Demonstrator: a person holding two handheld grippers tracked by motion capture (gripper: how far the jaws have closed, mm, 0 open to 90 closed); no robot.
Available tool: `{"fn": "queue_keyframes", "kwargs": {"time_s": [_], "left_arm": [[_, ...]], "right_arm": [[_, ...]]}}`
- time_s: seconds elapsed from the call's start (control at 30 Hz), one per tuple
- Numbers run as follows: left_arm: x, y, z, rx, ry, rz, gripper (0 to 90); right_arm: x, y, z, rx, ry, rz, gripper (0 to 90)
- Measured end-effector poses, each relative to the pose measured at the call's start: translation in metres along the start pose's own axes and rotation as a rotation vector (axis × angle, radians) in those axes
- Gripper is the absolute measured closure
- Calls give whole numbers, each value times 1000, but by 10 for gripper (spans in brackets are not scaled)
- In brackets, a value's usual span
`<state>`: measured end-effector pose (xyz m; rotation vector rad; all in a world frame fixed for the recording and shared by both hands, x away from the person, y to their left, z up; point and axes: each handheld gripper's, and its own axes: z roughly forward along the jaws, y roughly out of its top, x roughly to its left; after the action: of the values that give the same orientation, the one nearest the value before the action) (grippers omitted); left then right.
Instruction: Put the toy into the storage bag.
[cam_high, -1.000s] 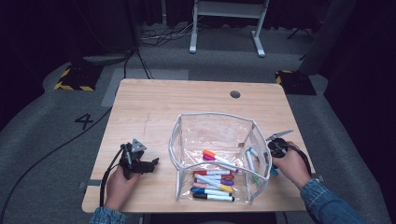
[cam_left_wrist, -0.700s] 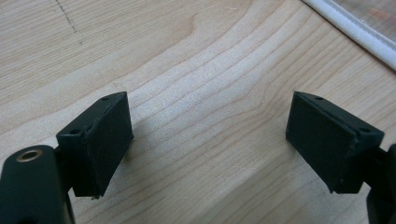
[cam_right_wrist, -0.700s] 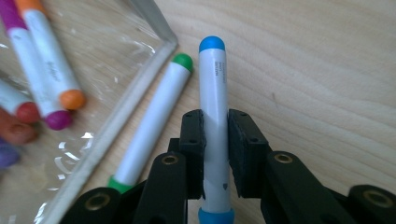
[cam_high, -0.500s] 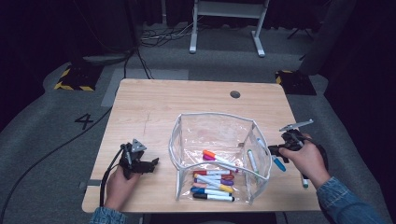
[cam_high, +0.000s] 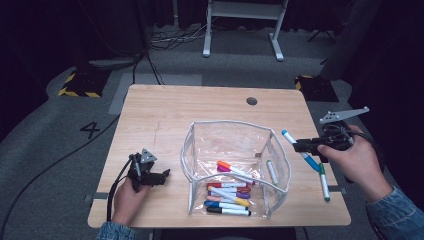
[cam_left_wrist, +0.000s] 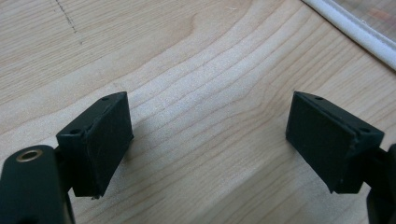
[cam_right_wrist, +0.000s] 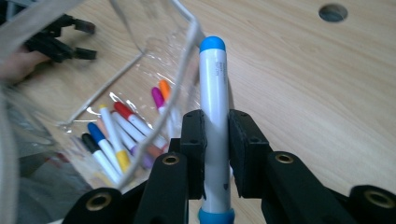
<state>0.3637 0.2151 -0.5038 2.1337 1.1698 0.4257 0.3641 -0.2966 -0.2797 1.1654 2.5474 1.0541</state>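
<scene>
- High view: right gripper (cam_high: 304, 145) sits off the right side of the clear pouch (cam_high: 232, 165), clamped on a blue marker (cam_high: 300, 149). Marker runs diagonally, one blue end up near the pouch's right wall, the other down toward the table.
- Right gripper view: both pads pressed on the blue marker's (cam_right_wrist: 215, 116) white barrel, narrow gap, blue cap pointing away from the camera, blue tail end at the bottom edge. Printed text on the barrel, too small to read.
- Same view looks over the pouch rim (cam_right_wrist: 187, 28) at the markers inside (cam_right_wrist: 121, 135): black, blue, yellow, red, orange, magenta caps legible. High view gives them as one loose pile (cam_high: 230, 192) on the pouch floor, toward the person.
- Right gripper view also catches the left gripper (cam_right_wrist: 60, 39) far off at top left.
- High view alone: green marker (cam_high: 324, 181) lying on the table (cam_high: 165, 115) by the right hand (cam_high: 357, 162), outside the pouch. Another marker (cam_high: 271, 171) leans along the pouch's right wall; cannot tell if inside or outside.
- Left gripper (cam_high: 157, 176): high view puts it low on the table's left, well clear of the pouch, held in the left hand (cam_high: 127, 200).
- Left gripper view: jaws wide, nothing between them, bare wood (cam_left_wrist: 210, 116) underneath; white pouch edging (cam_left_wrist: 355, 30) cuts the top right corner.
- Round hole (cam_high: 252, 101) in the tabletop at the far side; right gripper view has it at top right (cam_right_wrist: 333, 12).
</scene>
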Motion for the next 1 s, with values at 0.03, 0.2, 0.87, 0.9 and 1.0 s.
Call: {"fn": "queue_keyframes", "kwargs": {"time_s": [0.03,0.2,0.87,0.9,1.0], "left_arm": [[0,0,0,0,0,0,148],[0,0,0,0,0,0,148],[0,0,0,-2,2,-4,148],[0,0,0,-2,2,-4,148],[0,1,1,-1,3,-6,148]], "right_arm": [[4,4,-3,0,7,-15,767],[22,21,-13,-4,52,-64,767],[89,80,28,104,235,-290,767],[91,81,32,113,241,-293,767],[97,84,46,143,257,-307,768]]}}
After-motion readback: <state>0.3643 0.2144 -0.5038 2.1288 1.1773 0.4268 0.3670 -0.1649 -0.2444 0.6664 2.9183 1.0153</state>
